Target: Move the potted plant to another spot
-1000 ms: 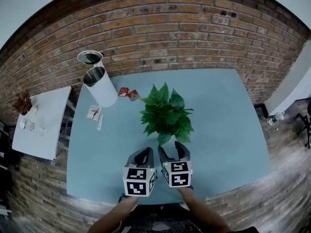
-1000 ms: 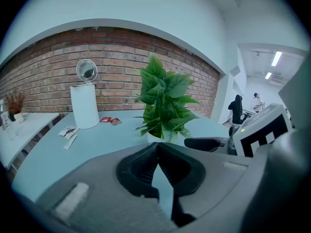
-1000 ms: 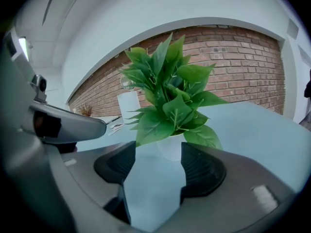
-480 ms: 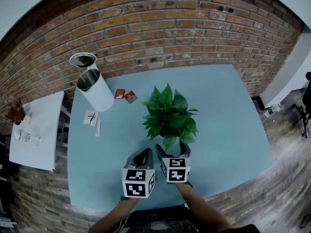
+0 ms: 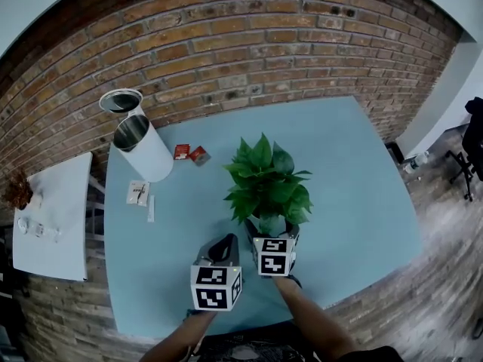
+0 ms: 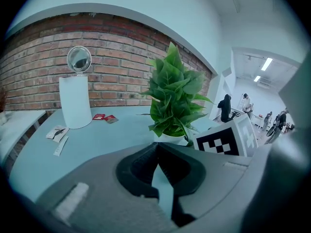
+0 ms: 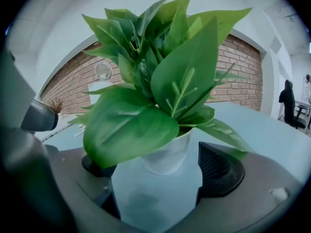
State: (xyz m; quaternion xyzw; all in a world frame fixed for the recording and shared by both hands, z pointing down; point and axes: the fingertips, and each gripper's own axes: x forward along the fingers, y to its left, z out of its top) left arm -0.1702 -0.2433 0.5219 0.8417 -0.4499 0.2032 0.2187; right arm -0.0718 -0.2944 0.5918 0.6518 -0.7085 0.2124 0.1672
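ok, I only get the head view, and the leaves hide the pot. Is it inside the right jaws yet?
Observer: Yes. The right gripper view shows the white pot standing between the jaws of the right gripper, which have just been opening wide.
Operator: Touching it?
Observer: Not that I can see. A strip of table shows between the pot and the pad at that view's right. A leaf covers the other pad.
Operator: And the left gripper?
Observer: The left gripper view shows the jaws of the left gripper shut with nothing between them.
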